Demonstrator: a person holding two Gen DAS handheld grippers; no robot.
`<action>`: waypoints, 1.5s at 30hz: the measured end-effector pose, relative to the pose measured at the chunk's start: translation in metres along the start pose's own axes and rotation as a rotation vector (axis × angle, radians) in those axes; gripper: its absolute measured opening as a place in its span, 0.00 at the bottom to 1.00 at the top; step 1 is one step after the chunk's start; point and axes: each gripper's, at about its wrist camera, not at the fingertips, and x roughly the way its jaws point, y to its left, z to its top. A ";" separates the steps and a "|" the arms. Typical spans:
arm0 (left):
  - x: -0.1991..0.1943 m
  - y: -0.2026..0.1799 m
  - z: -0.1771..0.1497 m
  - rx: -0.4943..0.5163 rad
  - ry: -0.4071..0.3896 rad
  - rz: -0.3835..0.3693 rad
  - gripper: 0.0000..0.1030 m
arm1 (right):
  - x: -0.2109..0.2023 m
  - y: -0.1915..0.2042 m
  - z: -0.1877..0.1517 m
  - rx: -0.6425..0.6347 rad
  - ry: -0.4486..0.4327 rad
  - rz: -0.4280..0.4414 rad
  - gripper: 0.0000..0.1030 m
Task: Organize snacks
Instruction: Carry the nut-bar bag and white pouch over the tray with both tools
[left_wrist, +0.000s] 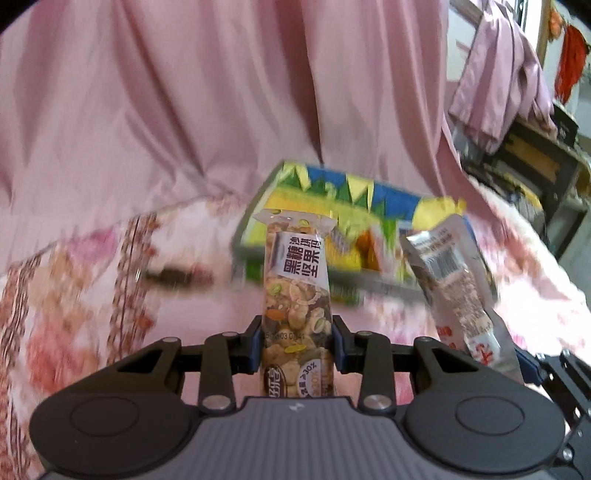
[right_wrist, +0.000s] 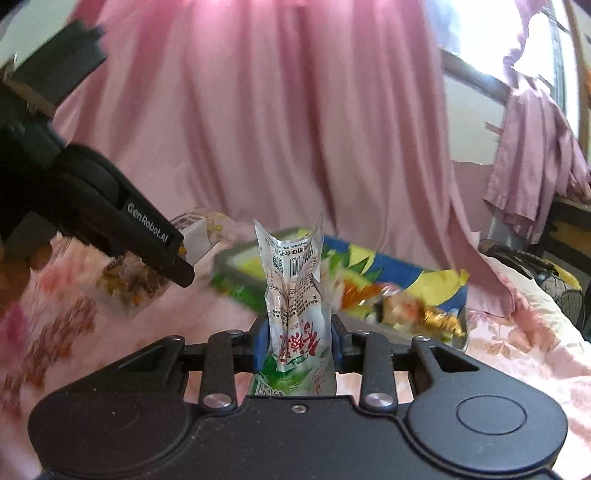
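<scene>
My left gripper (left_wrist: 297, 345) is shut on a nut bar packet (left_wrist: 295, 288) with Chinese print, held upright above the bed. My right gripper (right_wrist: 299, 343) is shut on a silvery green-and-white snack pouch (right_wrist: 295, 295), also upright. That pouch shows at the right of the left wrist view (left_wrist: 458, 288). The left gripper (right_wrist: 173, 258) with its nut bar (right_wrist: 129, 284) shows at the left of the right wrist view. Ahead of both lies a colourful blue-green-yellow box (left_wrist: 391, 199) (right_wrist: 391, 266) holding several snack packets (right_wrist: 417, 310).
A pink floral bedspread (left_wrist: 92, 288) covers the bed. A pink curtain (right_wrist: 280, 122) hangs behind. A dark shelf (left_wrist: 532, 162) and hanging clothes stand at the far right. A dark fan-like object (right_wrist: 561, 291) lies at the right edge of the bed.
</scene>
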 end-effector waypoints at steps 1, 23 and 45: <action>0.005 -0.003 0.010 -0.002 -0.014 0.008 0.38 | 0.004 -0.006 0.005 0.018 -0.014 -0.004 0.34; 0.170 -0.039 0.101 0.023 0.021 -0.002 0.38 | 0.168 -0.125 0.026 0.323 0.010 -0.007 0.34; 0.195 -0.042 0.087 0.036 0.159 0.050 0.39 | 0.185 -0.114 0.016 0.312 0.080 0.045 0.49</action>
